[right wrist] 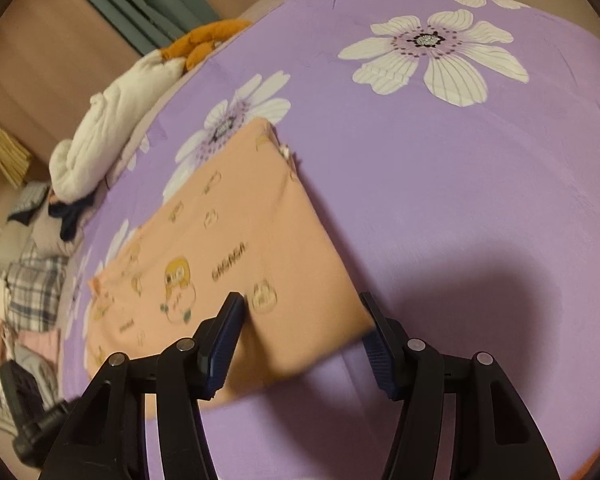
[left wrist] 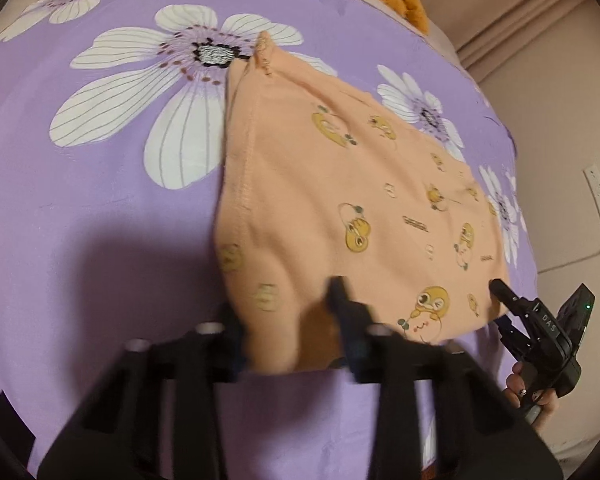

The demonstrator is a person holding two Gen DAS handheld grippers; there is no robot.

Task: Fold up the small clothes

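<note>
Left claw (left wrist: pixel 288 320): jaws set apart, the near hem of the peach garment (left wrist: pixel 340 200) bunched up between them; cloth rises in a fold against the inner finger. Not closed flat on it, so I read it as open around the hem rather than clamped.

Right claw (right wrist: pixel 302 320): jaws wide apart, straddling the near right corner of the garment; the fabric edge lies between the fingers (right wrist: pixel 224 332), neither pad pressing it. In the left view this claw sits just beside the garment's right corner.

Garment: lies spread on the purple flowered bedsheet (right wrist: pixel 460 200), roughly rectangular, small cartoon prints, stitched seam along its left edge.

Handling, judged: thin knit, light, limp, no stiffness; it will drape and sag from any single pinch and wrinkle easily. Not fragile. The sheet under it is soft too, so a deep pinch may catch both layers. Best hold: the two near corners, on the hem.

Beyond: a heap of other clothes (right wrist: pixel 40 272) at the bed's edge.
</note>
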